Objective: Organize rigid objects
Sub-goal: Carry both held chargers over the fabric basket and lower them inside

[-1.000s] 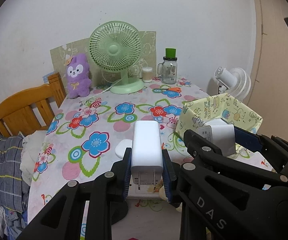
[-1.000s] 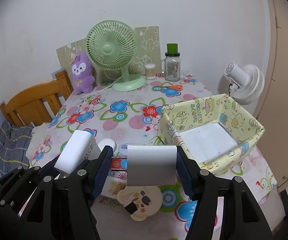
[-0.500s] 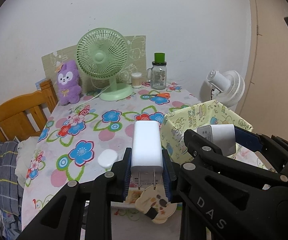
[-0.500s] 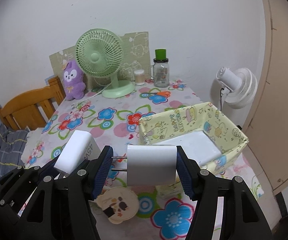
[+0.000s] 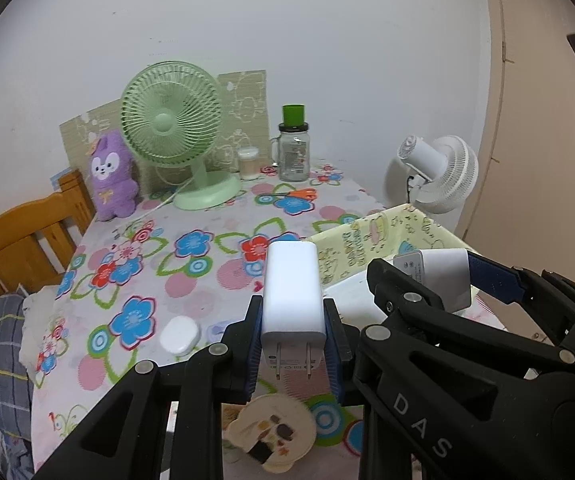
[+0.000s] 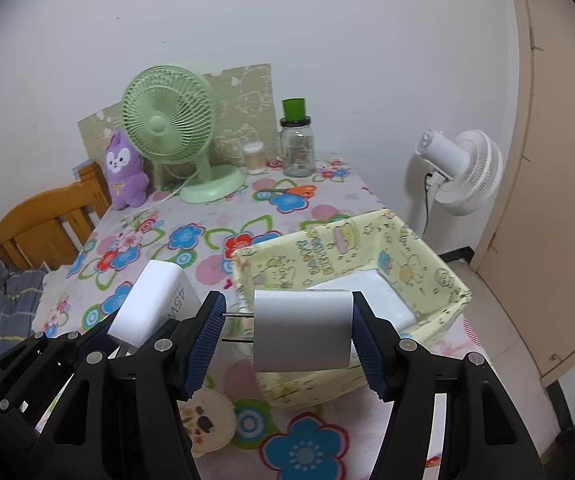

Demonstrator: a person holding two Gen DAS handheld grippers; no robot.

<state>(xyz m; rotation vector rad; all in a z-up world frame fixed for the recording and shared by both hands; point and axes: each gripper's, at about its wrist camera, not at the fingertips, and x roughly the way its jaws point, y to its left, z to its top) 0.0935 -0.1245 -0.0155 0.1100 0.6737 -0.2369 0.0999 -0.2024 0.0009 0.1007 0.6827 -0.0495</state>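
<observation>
My left gripper [image 5: 293, 344] is shut on a tall white charger [image 5: 292, 280], prongs toward the camera, above the flowered tablecloth [image 5: 191, 276]. My right gripper [image 6: 287, 336] is shut on a second white charger [image 6: 303, 328]. Its prongs press on the left pad and its body on the right pad. It hangs over the near left corner of the yellow cartoon-print fabric box [image 6: 427, 264]. In the right wrist view the left gripper [image 6: 127, 332] sits lower left with its charger [image 6: 155, 304]. The left wrist view has the right gripper [image 5: 435, 280] beside the box [image 5: 351, 244].
A green desk fan [image 5: 171, 128], a purple plush [image 5: 111, 176], a green-lidded jar [image 5: 293, 148] and orange scissors [image 5: 299, 194] stand at the back. A white oval case [image 5: 179, 336] and a round cream item [image 5: 271, 436] lie near. A wooden chair [image 5: 19, 240] is left, a white floor fan [image 6: 459, 172] right.
Both grippers have carried their chargers to the right and back a little. The table's things have slid left in both views, and the right charger now hangs over the yellow box's near corner.
</observation>
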